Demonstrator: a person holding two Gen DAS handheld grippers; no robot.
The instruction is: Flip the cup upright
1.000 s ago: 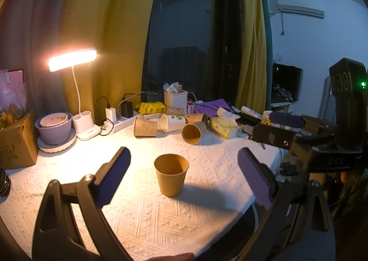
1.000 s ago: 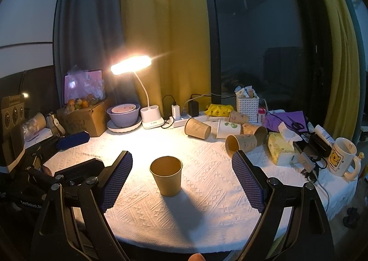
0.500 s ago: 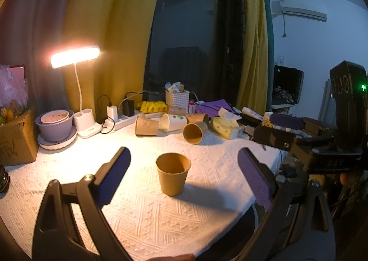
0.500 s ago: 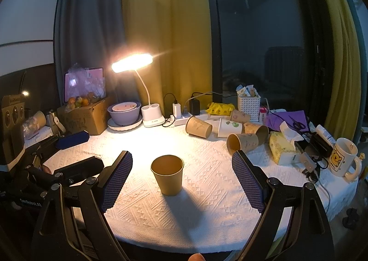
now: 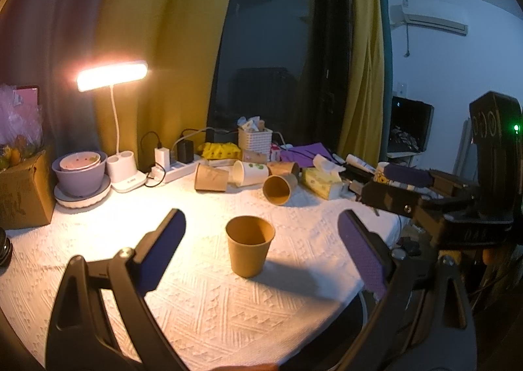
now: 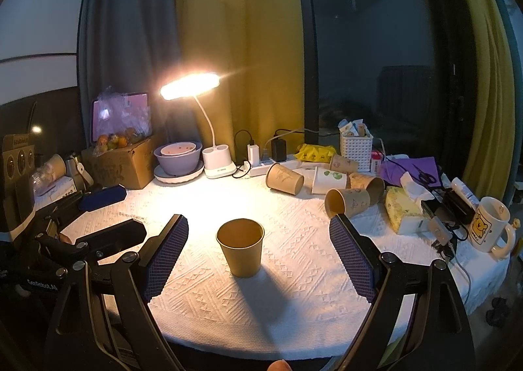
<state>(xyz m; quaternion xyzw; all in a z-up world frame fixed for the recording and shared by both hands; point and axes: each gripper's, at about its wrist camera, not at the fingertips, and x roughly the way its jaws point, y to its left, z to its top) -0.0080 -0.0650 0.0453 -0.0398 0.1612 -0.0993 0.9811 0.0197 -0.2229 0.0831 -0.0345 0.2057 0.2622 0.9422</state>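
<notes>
A brown paper cup (image 5: 250, 250) stands upright, mouth up, on the white tablecloth (image 5: 209, 305); it also shows in the right wrist view (image 6: 241, 248). My left gripper (image 5: 261, 253) is open and empty, its jaws wide apart on either side of the cup, a little nearer than it. My right gripper (image 6: 258, 255) is also open and empty, the cup standing free between and beyond its jaws. Each gripper shows in the other's view: the right one (image 5: 425, 194) at the right, the left one (image 6: 98, 217) at the left.
Several paper cups lie on their sides at the back (image 6: 284, 178) (image 6: 346, 202), beside a tissue pack (image 6: 403, 212), a white basket (image 6: 356, 148) and a power strip (image 6: 264, 168). A lit desk lamp (image 6: 189, 84), stacked bowls (image 6: 178, 158), a cardboard box (image 6: 119, 163) and a mug (image 6: 487, 228) ring the table.
Almost nothing: both grippers stay open around the upright cup, and the left wrist view drifts very slightly so the cup sits a touch further right.
</notes>
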